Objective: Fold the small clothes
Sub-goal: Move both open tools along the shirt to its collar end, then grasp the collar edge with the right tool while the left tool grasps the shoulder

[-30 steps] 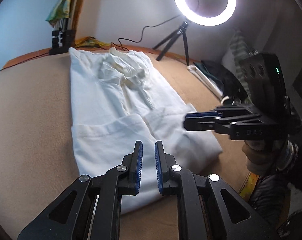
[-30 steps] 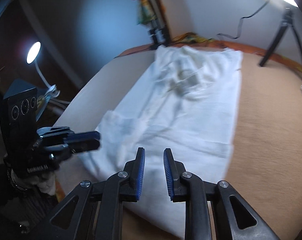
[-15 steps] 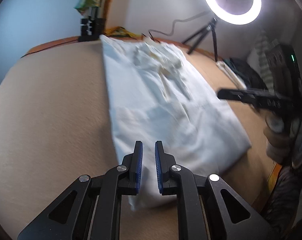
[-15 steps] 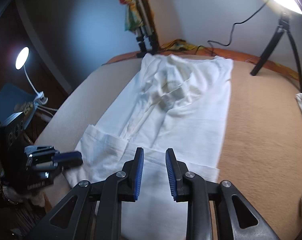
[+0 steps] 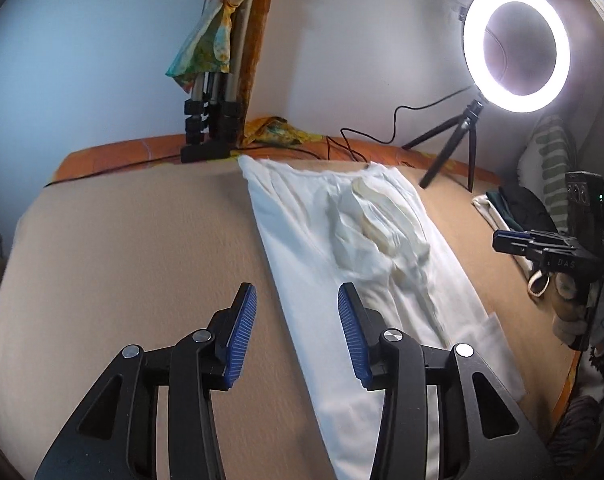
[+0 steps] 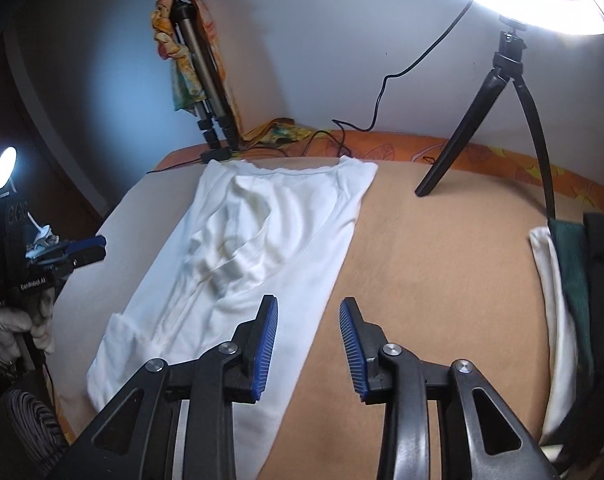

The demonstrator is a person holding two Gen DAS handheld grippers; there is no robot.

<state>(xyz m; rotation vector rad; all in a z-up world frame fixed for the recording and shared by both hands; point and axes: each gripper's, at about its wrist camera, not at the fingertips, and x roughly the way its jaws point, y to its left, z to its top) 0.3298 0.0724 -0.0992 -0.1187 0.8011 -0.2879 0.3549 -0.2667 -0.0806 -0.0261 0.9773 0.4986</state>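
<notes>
A white garment [image 5: 342, 248] lies lengthwise on the tan bed cover [image 5: 122, 260], folded into a long strip with its hem turned up at the near end. It also shows in the right wrist view [image 6: 262, 240]. My left gripper [image 5: 297, 336] is open and empty, hovering over the garment's left edge. My right gripper [image 6: 309, 346] is open and empty, above the garment's right edge. Each gripper shows in the other's view, the right one [image 5: 542, 246] at the far right, the left one [image 6: 62, 254] at the far left.
A ring light [image 5: 516, 46] on a small tripod [image 6: 482, 100] stands at the back right. A second tripod [image 5: 210, 120] with a colourful cloth stands at the back. Folded dark and white clothes [image 6: 566, 300] lie at the right. A lamp [image 6: 4, 168] glows at the left.
Both grippers have opened from nearly shut to wide open. Both have drawn apart to opposite sides of the garment, and the views now look further up the bed.
</notes>
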